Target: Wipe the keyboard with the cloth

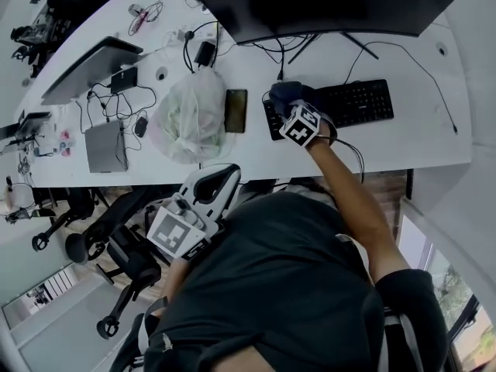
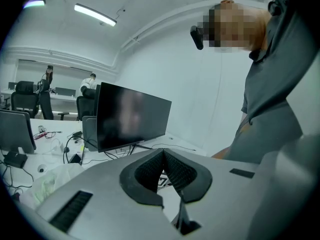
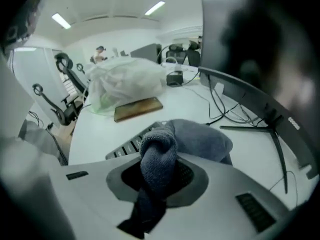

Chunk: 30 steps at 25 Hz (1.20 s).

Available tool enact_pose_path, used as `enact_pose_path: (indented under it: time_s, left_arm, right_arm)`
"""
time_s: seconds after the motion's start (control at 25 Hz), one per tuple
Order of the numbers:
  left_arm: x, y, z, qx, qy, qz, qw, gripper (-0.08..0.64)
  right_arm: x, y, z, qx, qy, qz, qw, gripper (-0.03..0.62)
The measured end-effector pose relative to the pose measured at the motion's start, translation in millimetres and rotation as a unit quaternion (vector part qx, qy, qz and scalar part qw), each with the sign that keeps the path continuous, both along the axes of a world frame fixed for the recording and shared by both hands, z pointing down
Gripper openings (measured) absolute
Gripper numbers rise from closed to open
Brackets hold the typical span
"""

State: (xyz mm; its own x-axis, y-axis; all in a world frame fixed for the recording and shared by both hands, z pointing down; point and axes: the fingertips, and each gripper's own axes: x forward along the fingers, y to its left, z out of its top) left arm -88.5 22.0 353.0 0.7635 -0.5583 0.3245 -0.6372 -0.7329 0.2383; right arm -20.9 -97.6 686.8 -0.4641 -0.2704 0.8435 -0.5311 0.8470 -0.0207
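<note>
A black keyboard lies on the white desk in front of the monitor. A dark blue-grey cloth covers the keyboard's left end. My right gripper points steeply down at it and is shut on the cloth, a fold of which is bunched between the pads. A few keys show just left of the cloth. My left gripper hangs by the person's body below the desk's near edge. Its jaws are shut with nothing between them.
A white plastic bag and a dark phone lie left of the keyboard. The large monitor stands behind it, with cables round its foot. Laptops and cables lie at the far left. An office chair stands by the left gripper.
</note>
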Motion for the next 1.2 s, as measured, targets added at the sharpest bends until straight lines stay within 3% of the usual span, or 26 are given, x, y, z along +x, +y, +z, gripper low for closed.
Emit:
enact_pose_path:
  time_s: [0.08,0.2,0.28,0.36,0.4,0.48,0.6,0.68,0.76,0.84,0.96,1.04,1.12,1.2]
  left_arm:
    - [-0.1,2.5,-1.2,0.000,-0.004,0.001,1.0000,0.005]
    - [-12.2,2.7,-0.4,-0.007,-0.002,-0.019,0.9998,0.005]
    - [-20.4,3.5,1.1,-0.010,0.001,-0.032,0.9995,0.005]
    - [-23.6,3.4,2.3,-0.009,0.006,-0.038,0.9992,0.005]
    - [-22.7,3.0,3.7,-0.010,0.008,-0.037,0.9992,0.005]
    - [-16.7,2.3,6.5,-0.011,0.010,-0.028,0.9995,0.005]
    - [-4.9,1.0,6.3,-0.010,0.006,-0.007,0.9999,0.005]
    - [0.6,0.1,4.3,-0.006,0.001,0.004,1.0000,0.005]
    - [1.0,-1.4,2.2,-0.002,-0.004,0.004,1.0000,0.005]
    - [-4.4,-3.3,1.8,-0.004,-0.003,-0.007,1.0000,0.005]
    - [-12.7,-4.4,2.8,-0.011,0.004,-0.024,0.9996,0.005]
    - [-15.0,-5.5,4.5,-0.011,0.007,-0.027,0.9996,0.005]
    - [-13.3,-7.1,7.3,-0.013,0.009,-0.023,0.9996,0.005]
    - [-6.3,-8.4,8.3,-0.013,0.009,-0.012,0.9998,0.005]
  right_arm:
    - [15.1,4.5,7.6,-0.017,0.001,0.019,1.000,0.067]
    - [110.1,-5.8,5.2,-0.003,0.037,0.105,0.994,0.067]
    - [186.0,-13.1,1.2,0.005,0.068,0.190,0.979,0.067]
    - [228.0,-21.0,-7.3,0.013,0.098,0.252,0.963,0.067]
    - [226.6,-27.4,-13.0,0.023,0.098,0.260,0.960,0.067]
    - [174.7,-36.1,-21.9,0.031,0.052,0.229,0.972,0.067]
    - [42.4,-2.0,-10.0,-0.021,-0.018,0.069,0.997,0.067]
    - [-6.6,31.9,5.8,-0.054,-0.029,-0.019,0.998,0.067]
    - [4.6,41.0,15.7,-0.058,-0.033,-0.021,0.998,0.067]
    - [57.8,34.8,17.1,-0.053,-0.016,0.029,0.998,0.067]
    - [167.5,20.8,2.1,-0.025,0.074,0.130,0.988,0.067]
    - [209.4,10.4,-8.9,-0.001,0.119,0.180,0.976,0.067]
    - [184.4,4.5,-20.1,0.013,0.090,0.181,0.979,0.067]
    - [109.3,15.5,-19.4,0.001,0.037,0.114,0.993,0.067]
